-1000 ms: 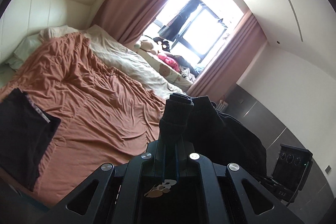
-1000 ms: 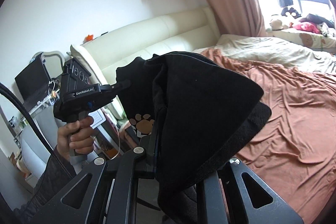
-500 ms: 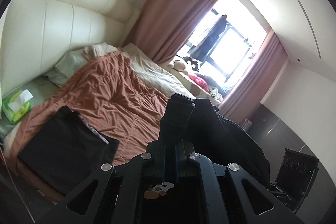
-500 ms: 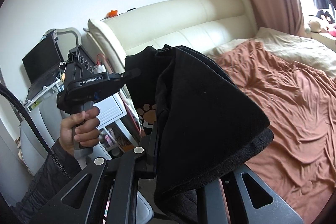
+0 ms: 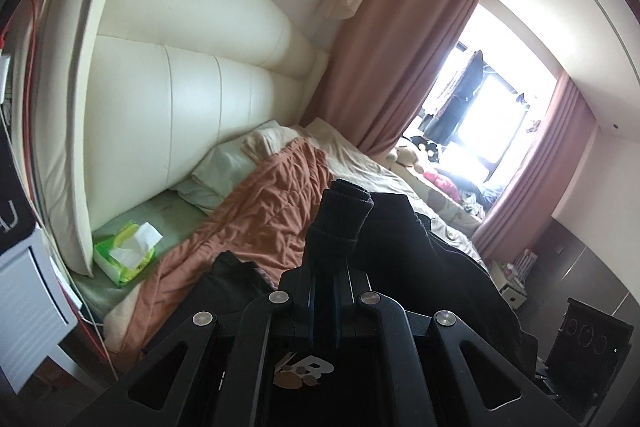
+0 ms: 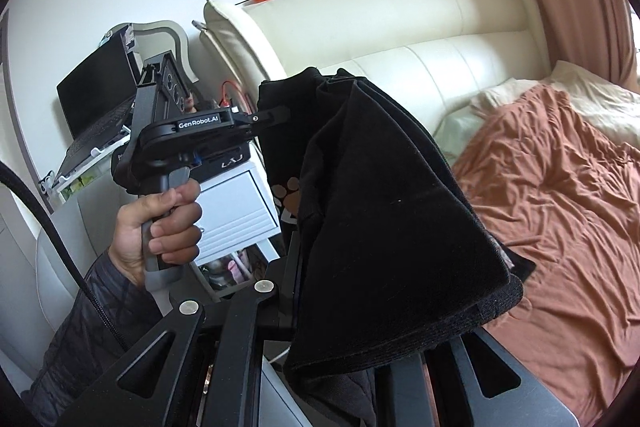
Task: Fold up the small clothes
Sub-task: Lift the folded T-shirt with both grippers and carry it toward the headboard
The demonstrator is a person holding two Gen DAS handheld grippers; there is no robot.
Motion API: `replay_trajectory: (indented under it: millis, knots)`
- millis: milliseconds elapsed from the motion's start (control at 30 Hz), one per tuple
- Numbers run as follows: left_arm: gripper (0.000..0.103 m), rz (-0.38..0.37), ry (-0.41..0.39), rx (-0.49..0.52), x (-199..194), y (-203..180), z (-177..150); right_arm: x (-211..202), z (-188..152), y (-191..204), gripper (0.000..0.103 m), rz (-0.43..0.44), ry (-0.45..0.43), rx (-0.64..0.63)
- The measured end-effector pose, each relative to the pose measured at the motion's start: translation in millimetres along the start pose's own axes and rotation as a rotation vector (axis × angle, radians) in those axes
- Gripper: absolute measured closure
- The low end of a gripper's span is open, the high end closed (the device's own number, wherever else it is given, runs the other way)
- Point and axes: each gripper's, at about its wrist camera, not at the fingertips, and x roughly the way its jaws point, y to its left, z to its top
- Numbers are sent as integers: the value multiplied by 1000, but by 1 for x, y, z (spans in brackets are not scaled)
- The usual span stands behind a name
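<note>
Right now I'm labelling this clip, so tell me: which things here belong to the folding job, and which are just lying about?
Job:
- black garment, held up between both grippers
- left gripper
- right gripper
- folded dark clothes on the bed

Lying about:
- tissue pack
- pillow
- laptop
- stuffed toys

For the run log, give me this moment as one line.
left gripper: shut on black garment | right gripper: shut on black garment | held above bed
</note>
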Motion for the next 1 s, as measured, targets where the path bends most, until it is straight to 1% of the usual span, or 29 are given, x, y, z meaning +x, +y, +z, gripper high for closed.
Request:
replay_trajectory:
  millis: [100,267,400,500,667,800,900,1000]
  knots:
    - [97,31,-7,7,3,8,3,15,4,4,94,-7,10,-29]
    - [97,33,-16,15,12,10,2,33,9,6,94,-15,30,-43]
    - [97,46,-2,12,29,18,6,43,15,5,94,-6,44,-40]
    - [97,60,7,8,50,25,8,49,18,-1,94,-12,57,-30]
    - [97,96,28,-11,94,36,9,68,29,-25,94,-22,88,20]
    - [97,139,67,15,134,41,11,94,36,-55,94,-37,123,59]
    - [97,171,100,8,165,53,10,113,39,-80,94,-42,146,94]
    - [97,179,124,-14,192,67,7,129,39,-98,94,-43,161,112]
